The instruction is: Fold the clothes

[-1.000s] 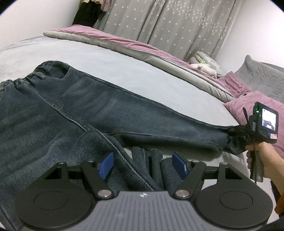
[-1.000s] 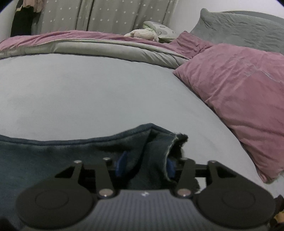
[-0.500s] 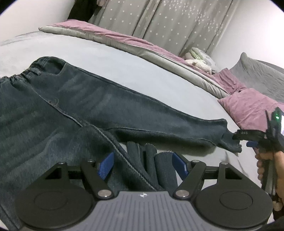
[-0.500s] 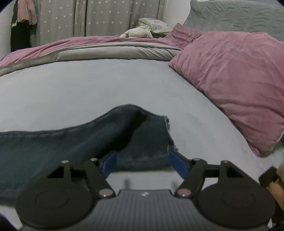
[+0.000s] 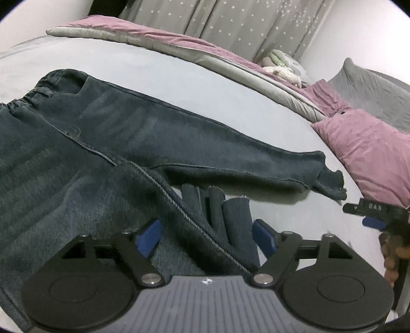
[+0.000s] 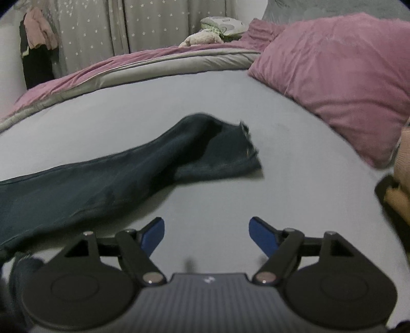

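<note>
The left gripper (image 5: pixel 206 234) has its fingers spread around bunched jeans (image 5: pixel 107 153); the right gripper (image 6: pixel 206 234), fingers spread and empty, hovers near the jeans' hem.

Bed sheet (image 6: pixel 128 123): pale grey, smooth, fills most of both views. Duvet (image 5: pixel 205 55): mauve top, grey underside, rolled back along the far edge of the bed. Pink pillow (image 6: pixel 340 76) at the head end, resting on the sheet; grey pillow (image 5: pixel 371 94) behind it, propped against the wall. Soft toy (image 6: pixel 202 38), cream-coloured, lies on the duvet near the pillows, touching a small green-patterned cushion (image 6: pixel 223 24). Grey curtains (image 5: pixel 243 23) with white stars behind the bed. Dark and pink garments (image 6: pixel 38 51) hang at far left beside the curtains. White wall (image 5: pixel 358 30) on the right.
</note>
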`<state>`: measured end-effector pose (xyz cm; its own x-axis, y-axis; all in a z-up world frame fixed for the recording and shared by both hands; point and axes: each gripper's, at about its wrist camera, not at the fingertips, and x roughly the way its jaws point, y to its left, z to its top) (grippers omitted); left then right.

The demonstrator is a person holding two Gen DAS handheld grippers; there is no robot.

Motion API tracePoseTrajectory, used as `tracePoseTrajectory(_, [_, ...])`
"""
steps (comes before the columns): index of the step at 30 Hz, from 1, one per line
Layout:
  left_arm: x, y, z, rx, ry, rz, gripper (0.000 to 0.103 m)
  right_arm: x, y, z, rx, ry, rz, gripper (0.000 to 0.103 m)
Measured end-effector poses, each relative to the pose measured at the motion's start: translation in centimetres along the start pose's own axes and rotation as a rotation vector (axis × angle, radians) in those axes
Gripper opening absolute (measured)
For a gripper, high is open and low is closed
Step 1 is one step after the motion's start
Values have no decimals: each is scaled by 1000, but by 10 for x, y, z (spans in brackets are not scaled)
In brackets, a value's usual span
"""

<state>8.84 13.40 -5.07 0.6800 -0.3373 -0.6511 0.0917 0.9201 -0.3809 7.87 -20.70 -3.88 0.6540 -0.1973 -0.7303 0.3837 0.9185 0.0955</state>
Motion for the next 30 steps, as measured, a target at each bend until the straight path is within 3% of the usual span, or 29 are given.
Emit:
tracePoseTrajectory(7, [-1, 0, -3, 44, 30, 30, 96, -14, 9, -35, 61, 63, 92, 78])
tracePoseTrajectory(17, [-3, 10, -6, 31, 55, 40, 96, -37, 43, -67, 21, 116, 255, 81])
tracePoseTrajectory(30, [-22, 35, -7, -17, 32, 45, 96, -36, 86, -80, -22, 216, 450, 81])
